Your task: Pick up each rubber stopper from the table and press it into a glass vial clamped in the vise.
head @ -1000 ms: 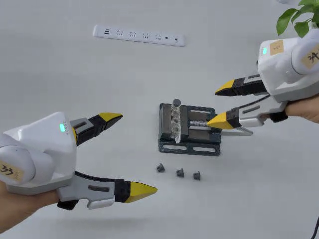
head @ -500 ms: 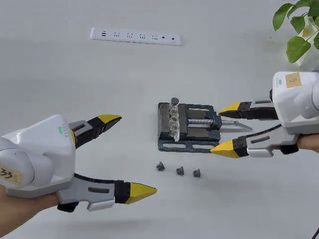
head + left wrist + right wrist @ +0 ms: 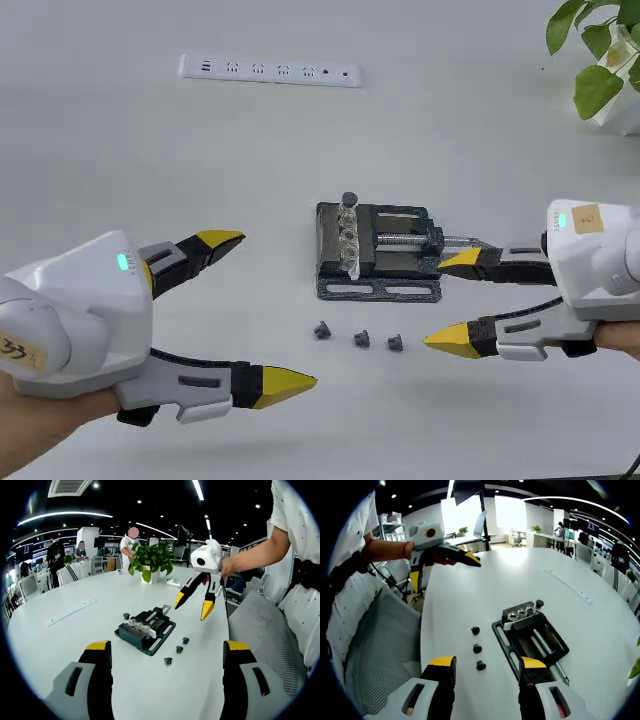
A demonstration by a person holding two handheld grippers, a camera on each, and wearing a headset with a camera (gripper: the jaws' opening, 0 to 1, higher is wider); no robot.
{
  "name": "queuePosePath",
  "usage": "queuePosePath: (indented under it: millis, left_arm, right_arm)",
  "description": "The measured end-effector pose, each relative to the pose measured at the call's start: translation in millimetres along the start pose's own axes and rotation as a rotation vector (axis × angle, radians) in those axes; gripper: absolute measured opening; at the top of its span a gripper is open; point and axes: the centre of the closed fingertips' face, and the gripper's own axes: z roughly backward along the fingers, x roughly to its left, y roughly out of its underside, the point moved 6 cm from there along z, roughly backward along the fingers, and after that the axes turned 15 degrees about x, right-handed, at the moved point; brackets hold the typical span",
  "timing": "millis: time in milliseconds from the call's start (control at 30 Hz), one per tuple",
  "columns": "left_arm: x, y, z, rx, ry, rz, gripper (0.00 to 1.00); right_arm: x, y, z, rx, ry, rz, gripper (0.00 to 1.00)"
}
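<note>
Dropped near three loose stoppers [image 3: 361, 339], right claw [image 3: 434, 302] gapes like left claw [image 3: 279, 308]; four vials [image 3: 349, 235] stand clamped.

Three loose rubber stoppers [image 3: 361, 340] in a row, just ahead of the right gripper [image 3: 452, 300]. One vise [image 3: 385, 262] beyond its tips, clamping four glass vials [image 3: 349, 238]: one capped by a fourth stopper [image 3: 349, 200], three uncapped. Two grippers, counting the left gripper [image 3: 262, 308]. One power strip [image 3: 270, 70] and one potted plant [image 3: 595, 50], far ahead of both.
</note>
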Motion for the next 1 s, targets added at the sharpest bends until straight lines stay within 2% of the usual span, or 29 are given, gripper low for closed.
queuePosePath:
  millis: [367,767,1000]
  left_arm:
    - [-1.4,0.0,-0.9,0.004,0.002,0.002,0.91]
    - [0.0,2.7,-0.9,0.011,0.003,0.006,0.91]
    - [1.2,3.7,-1.3,0.014,0.003,0.011,0.90]
  right_arm:
    - [5.5,16.0,-23.3,0.024,-0.026,0.000,0.41]
    - [9.8,16.9,-46.7,0.031,-0.041,0.037,0.26]
    - [8.5,18.4,-56.6,0.039,-0.058,0.052,0.21]
